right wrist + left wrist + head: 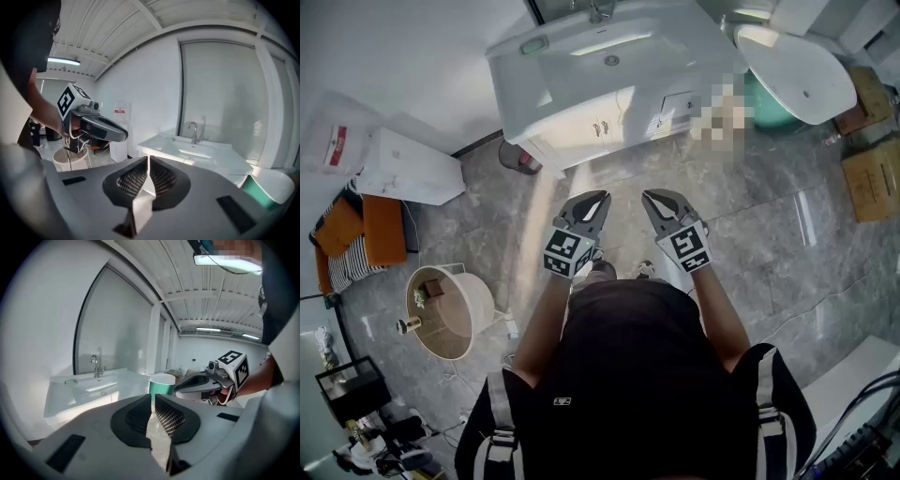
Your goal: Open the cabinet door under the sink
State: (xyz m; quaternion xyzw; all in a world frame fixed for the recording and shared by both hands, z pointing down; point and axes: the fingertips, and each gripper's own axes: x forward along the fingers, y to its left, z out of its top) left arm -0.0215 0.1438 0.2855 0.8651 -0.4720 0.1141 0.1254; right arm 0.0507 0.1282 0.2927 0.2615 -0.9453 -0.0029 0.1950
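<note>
A white sink vanity (581,66) stands ahead on the grey floor. Its two cabinet doors (600,127) below the basin are closed, with small handles at the middle. My left gripper (592,202) and right gripper (656,202) hover side by side over the floor, well short of the doors, both shut and holding nothing. In the left gripper view the left gripper (153,399) points toward the sink (93,385), with the right gripper (201,385) beside it. From the right gripper view, the right gripper (148,161) faces the vanity (187,152); the left gripper (101,129) is to its left.
A white box unit (408,167) and an orange seat (375,230) are at the left. A round beige stool (450,309) stands near left. A dark bin (520,157) sits by the vanity's left corner. A white basin (797,70), teal bin (769,108) and cardboard boxes (872,178) are right.
</note>
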